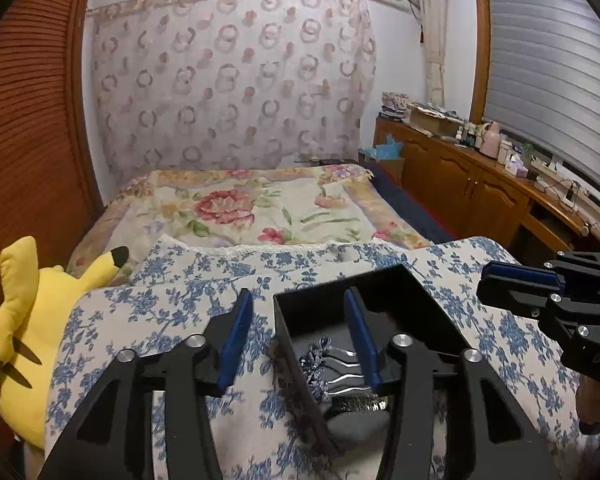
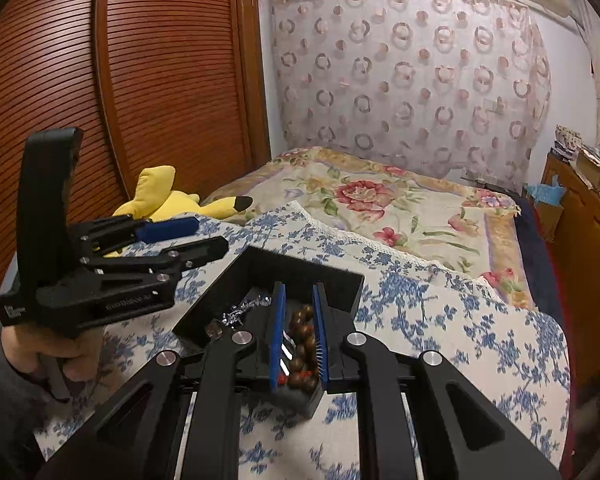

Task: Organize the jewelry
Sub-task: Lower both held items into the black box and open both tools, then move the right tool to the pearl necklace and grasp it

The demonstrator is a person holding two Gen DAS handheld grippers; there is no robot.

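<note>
- Hanging between the right gripper's [image 2: 299,330] blue pads is a brown wooden bead bracelet [image 2: 302,350], pinched along its length, with the fingers drawn close together on it.
- Its long axis runs along the fingers, from near the tips back toward the gripper body, so the beads dangle in a line rather than across the jaws.
- Directly below and just beyond the beads lies the open black jewelry box [image 2: 340,280], sitting on the blue floral cloth [image 2: 480,332]; the near corner of the box is right under the fingers.
- Inside the box already lie a silver sparkly ornament [image 1: 314,364] and what looks like a metal watch band [image 1: 358,402].
- The left gripper [image 1: 298,300] has its fingers spread, straddling the box's left wall and pressing on nothing.
- By my judgement the right hand is the one placed to act: the bracelet needs only to go down into the box and be let go.
- A risk is beads catching on the box rim.
</note>
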